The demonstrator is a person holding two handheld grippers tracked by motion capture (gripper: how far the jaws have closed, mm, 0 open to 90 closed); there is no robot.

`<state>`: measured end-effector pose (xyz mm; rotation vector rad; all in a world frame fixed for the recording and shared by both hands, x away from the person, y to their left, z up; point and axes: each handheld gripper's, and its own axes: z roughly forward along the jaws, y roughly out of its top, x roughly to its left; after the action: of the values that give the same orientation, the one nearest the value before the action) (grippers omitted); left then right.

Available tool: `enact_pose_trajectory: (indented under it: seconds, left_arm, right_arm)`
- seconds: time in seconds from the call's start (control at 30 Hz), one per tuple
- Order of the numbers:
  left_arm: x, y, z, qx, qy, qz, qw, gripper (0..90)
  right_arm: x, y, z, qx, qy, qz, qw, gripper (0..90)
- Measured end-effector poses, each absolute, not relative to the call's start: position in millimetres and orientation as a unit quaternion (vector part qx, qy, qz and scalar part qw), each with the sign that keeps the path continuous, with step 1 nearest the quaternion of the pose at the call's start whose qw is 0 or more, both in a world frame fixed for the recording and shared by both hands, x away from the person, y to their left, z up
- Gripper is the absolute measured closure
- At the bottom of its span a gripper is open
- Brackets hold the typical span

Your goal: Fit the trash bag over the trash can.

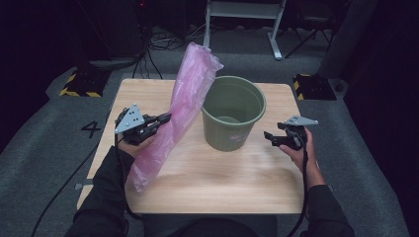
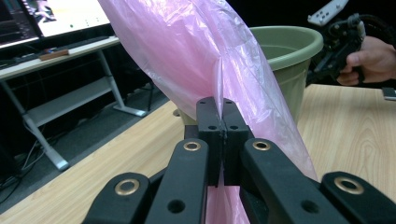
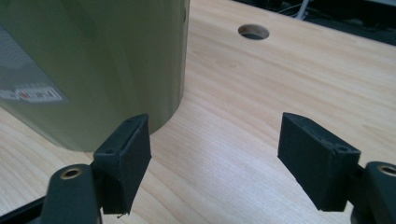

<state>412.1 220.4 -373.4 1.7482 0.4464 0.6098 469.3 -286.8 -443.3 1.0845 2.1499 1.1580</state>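
Currently | left tool (image 2: 218,122): jaws clamped on thin pink plastic bag (image 1: 184,106), raised beside round green plastic bin (image 1: 232,114), presumably for lining | right tool (image 3: 217,158): wide open, empty, near bin wall on wooden tabletop (image 1: 217,177), likely ready to assist.

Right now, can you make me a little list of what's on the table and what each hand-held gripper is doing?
table: light wooden top
bin: green, upright, open at the top
bag: pink plastic, held up slanting, top end beside the bin's rim
left hand-held gripper: jaws shut on the bag
right hand-held gripper: jaws open, holding nothing, low beside the bin
inside of bin: no bag in it yet
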Motion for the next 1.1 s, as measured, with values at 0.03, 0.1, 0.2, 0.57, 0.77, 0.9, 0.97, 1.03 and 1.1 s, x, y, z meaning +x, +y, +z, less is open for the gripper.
enact_pose_trajectory:
  seconds: [0.03,0.1,0.2,0.57,0.77,0.9,0.97,1.03,1.1]
  left_arm:
    - [413,216,-373,0.751,0.186,0.257,0.579,89.5]
    - [414,212,-372,0.754,0.181,0.257,0.577,89.6]
    - [417,203,-372,0.763,0.174,0.247,0.572,89.6]
    - [423,187,-379,0.781,0.167,0.235,0.554,89.6]
    - [425,183,-381,0.781,0.173,0.236,0.551,89.5]
    - [424,182,-380,0.782,0.169,0.237,0.552,89.5]
    - [424,181,-380,0.78,0.169,0.238,0.553,89.6]
    - [426,179,-380,0.781,0.172,0.238,0.551,89.5]
    - [427,178,-379,0.783,0.172,0.239,0.548,89.5]
  right_arm:
    - [469,-287,-441,0.393,0.784,0.417,0.238,26.3]
    - [469,-286,-437,0.394,0.784,0.412,0.246,26.4]
    - [469,-288,-425,0.391,0.774,0.427,0.255,27.0]
    - [468,-280,-344,0.351,0.744,0.482,0.301,27.3]
    - [471,-267,-318,0.334,0.736,0.517,0.282,27.3]
    - [474,-255,-311,0.326,0.739,0.515,0.286,27.3]
    - [476,-247,-306,0.317,0.744,0.512,0.289,27.2]
    - [478,-236,-298,0.304,0.751,0.516,0.279,26.4]
    - [478,-232,-295,0.301,0.751,0.515,0.281,26.4]
